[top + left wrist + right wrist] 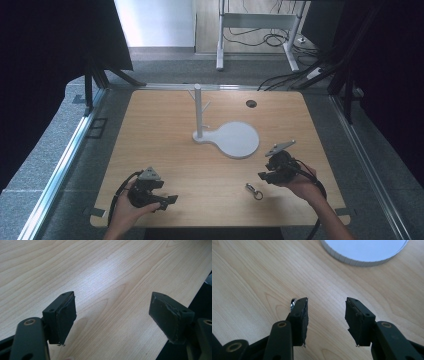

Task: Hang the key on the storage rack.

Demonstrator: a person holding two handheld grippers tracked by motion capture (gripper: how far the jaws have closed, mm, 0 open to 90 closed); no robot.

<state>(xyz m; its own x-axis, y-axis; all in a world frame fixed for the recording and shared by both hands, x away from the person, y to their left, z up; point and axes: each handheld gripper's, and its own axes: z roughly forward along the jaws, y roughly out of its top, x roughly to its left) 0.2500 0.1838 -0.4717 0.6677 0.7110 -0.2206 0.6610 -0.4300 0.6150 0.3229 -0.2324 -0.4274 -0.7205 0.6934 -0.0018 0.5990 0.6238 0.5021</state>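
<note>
One pale wooden table [165, 150] (grey carpet [45, 150] around) bears a white stand [235, 140].

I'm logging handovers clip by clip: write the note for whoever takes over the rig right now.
Left hand-held gripper: open, holding nothing, low over the near left of the table.
Right hand-held gripper: open, holding nothing, near the right edge.
Metal key clip: lies on the wood just left of the right hand-held gripper, ungrasped; in the right gripper view it peeks out behind one jaw.
White stand with pegs and round base: mid-table, nothing hanging on it.
Done: nothing visible yet.
Left: probably pick up the clip and hang it on a peg.
</note>
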